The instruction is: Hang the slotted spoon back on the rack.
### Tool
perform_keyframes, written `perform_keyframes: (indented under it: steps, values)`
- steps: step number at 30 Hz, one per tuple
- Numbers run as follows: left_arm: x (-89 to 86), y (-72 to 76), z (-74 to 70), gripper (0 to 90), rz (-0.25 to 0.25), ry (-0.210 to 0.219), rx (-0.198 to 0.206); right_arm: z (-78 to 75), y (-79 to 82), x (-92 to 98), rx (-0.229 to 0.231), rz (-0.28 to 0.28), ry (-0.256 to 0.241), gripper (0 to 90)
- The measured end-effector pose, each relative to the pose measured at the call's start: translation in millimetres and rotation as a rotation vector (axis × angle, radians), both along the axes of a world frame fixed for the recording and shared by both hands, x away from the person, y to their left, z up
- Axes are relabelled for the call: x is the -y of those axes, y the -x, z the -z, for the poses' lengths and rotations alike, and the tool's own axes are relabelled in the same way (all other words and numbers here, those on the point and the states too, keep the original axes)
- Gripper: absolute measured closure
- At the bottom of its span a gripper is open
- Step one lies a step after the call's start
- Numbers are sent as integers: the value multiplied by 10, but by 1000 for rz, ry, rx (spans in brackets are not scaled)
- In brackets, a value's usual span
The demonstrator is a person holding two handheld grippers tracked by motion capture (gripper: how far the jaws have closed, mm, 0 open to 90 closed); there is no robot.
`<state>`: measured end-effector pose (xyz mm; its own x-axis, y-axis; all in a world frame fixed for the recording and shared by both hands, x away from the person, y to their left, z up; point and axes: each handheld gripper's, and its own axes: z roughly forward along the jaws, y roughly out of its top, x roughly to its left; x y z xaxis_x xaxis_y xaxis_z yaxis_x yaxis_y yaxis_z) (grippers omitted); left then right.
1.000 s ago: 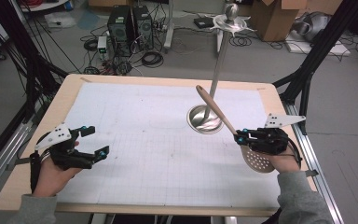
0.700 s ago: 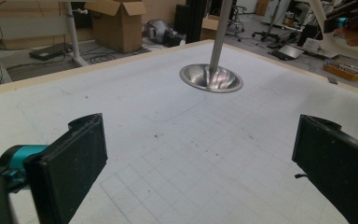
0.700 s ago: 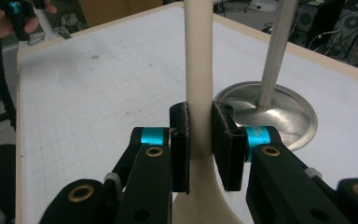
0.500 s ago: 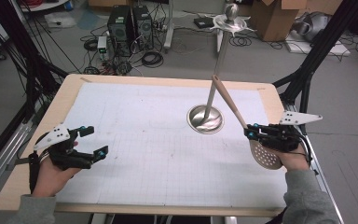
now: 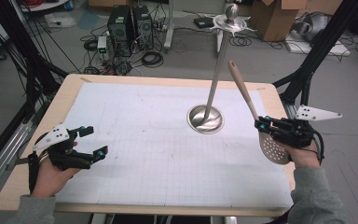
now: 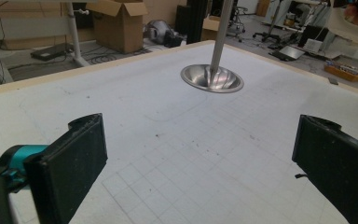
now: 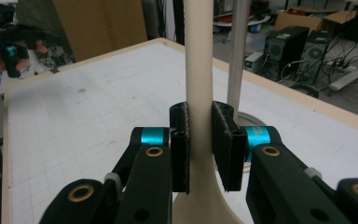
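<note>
A beige slotted spoon (image 5: 242, 91) stands nearly upright at the table's right edge, handle up, perforated bowl (image 5: 275, 148) down by the hand. My right gripper (image 5: 263, 126) is shut on its neck; in the right gripper view the pads (image 7: 182, 140) clamp the handle (image 7: 198, 60). A metal stand (image 5: 216, 74) with a round dished base (image 5: 206, 119) and a hooked crown (image 5: 231, 19) rises just left of the spoon. My left gripper (image 5: 93, 142) rests open at the table's front left, nothing between its fingers (image 6: 74, 161), facing the stand's base (image 6: 212, 78).
The table (image 5: 70, 95) carries a white gridded mat (image 5: 144, 140). Black frame posts (image 5: 317, 51) flank the table at left and right. Computers, cables and cardboard boxes (image 5: 270, 18) lie on the floor behind.
My right gripper has swung the spoon from a leftward lean across the stand's base to nearly upright, and shifted a little to the right. The left gripper has stayed put.
</note>
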<state>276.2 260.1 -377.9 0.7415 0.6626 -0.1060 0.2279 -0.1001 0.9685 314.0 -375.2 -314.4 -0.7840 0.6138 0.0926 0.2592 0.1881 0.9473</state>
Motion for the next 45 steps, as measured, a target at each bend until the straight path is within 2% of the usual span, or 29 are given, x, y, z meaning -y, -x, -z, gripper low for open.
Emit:
perform_keyframes:
  steps: [16, 25, 28, 38, 45]
  values:
    - [-11, 10, 0, 35, -1, 4, -3, -224, -12, 160, 50, 56, -37, 782]
    - [-18, 20, 1, 35, 3, 7, -6, -330, -46, 192, 59, 72, -45, 782]
    - [-26, 27, -2, 35, 1, 10, -3, -381, -68, 212, 71, 81, -67, 782]
    - [-52, 34, 2, 35, -6, 14, -4, -460, -117, 252, 63, 98, -116, 782]
    - [-58, 37, 3, 35, -8, 17, -5, -467, -150, 236, 56, 94, -119, 782]
